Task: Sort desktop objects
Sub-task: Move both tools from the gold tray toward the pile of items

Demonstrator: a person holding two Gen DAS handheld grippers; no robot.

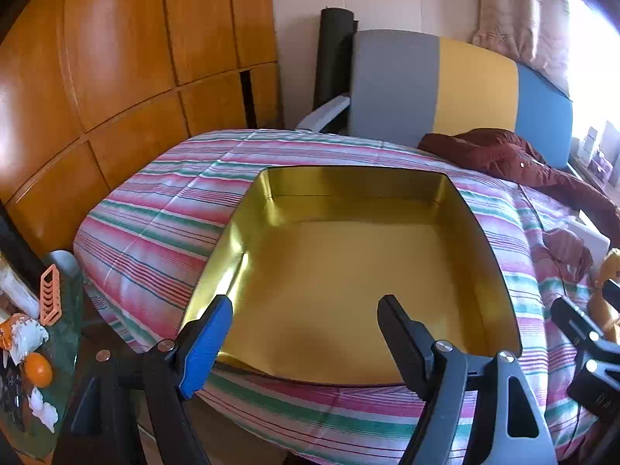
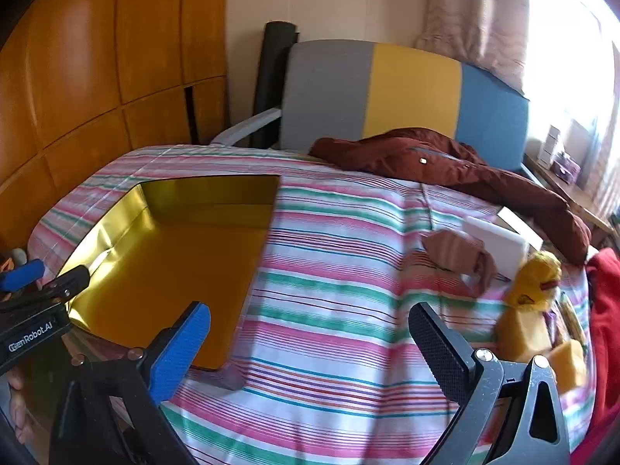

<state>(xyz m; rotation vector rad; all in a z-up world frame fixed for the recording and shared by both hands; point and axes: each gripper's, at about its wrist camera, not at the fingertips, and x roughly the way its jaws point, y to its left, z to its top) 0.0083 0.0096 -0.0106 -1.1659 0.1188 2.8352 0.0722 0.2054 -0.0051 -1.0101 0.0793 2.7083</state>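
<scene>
Fingers of both grippers stand apart with nothing between them. Those of the left gripper (image 1: 306, 319) are spread fairly wide above the near edge of the gold tin box (image 1: 348, 279); those of the right gripper (image 2: 310, 333) are spread as wide as they seem to go, over bare striped bedspread (image 2: 341, 271) just right of that box.

The soft bed looks like the main risk. The box sits on yielding quilt, so a hard drop or a push on its rim could tip or slide it. Its thin, shiny walls may also dent if a finger catches them.

Inside, the box shows only a bare gold floor, so sorting appears not yet begun.

Farther right lie the things likely to be sorted: a yellow plush toy (image 2: 534, 279), a yellow block (image 2: 569, 360) near it, a crumpled pinkish-brown cloth (image 2: 461, 252) and a white box (image 2: 500, 244), close together. Reaching for one may drag a neighbour along. The plush is soft and may slip from a shallow pinch.

Beyond them a dark red jacket (image 2: 445, 159) sprawls before the headboard (image 2: 410, 89).
</scene>
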